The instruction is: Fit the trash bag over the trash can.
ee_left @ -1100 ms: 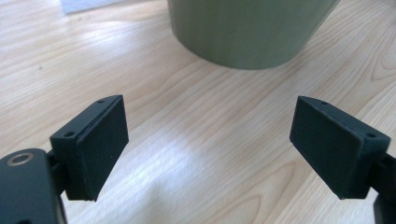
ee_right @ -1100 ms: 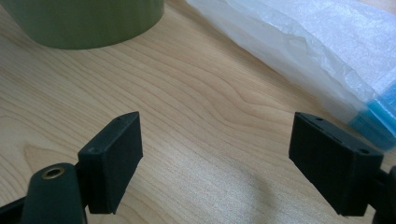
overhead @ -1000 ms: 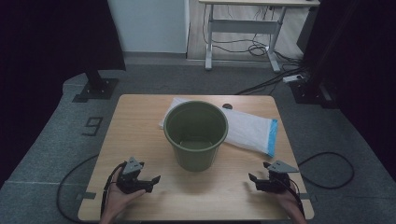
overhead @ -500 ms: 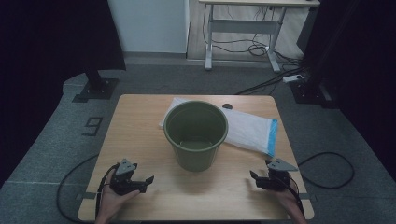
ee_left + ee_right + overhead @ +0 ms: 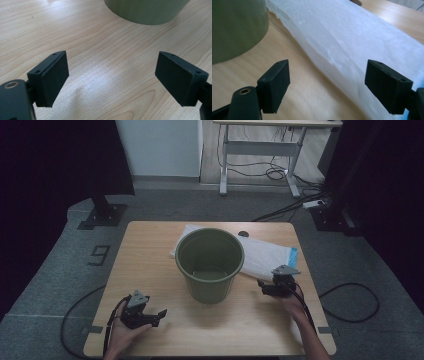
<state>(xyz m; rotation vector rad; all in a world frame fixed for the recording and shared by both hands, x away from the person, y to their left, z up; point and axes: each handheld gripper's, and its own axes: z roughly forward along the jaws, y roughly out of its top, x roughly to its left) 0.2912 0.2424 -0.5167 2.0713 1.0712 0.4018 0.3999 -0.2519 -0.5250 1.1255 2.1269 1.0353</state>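
Careful: your right gripper [image 5: 266, 286] is wide open and holds nothing, right by the white bag [image 5: 352, 37] lying behind the green bucket [image 5: 210, 265]. Pinch too high and the thin bag may slip. Your left gripper [image 5: 156, 316] waits open too.

Grey carpet [image 5: 60, 270] spreads all around the wooden table [image 5: 150, 250]. Up at twelve o'clock a pale wall panel [image 5: 160, 147] catches the light, and beside it at one o'clock stands a white desk frame [image 5: 260, 150] with cables [image 5: 272, 172] tangled beneath. Black curtains [image 5: 45, 165] darken ten and two o'clock, and a stand's base plate [image 5: 102, 215] sits at ten.
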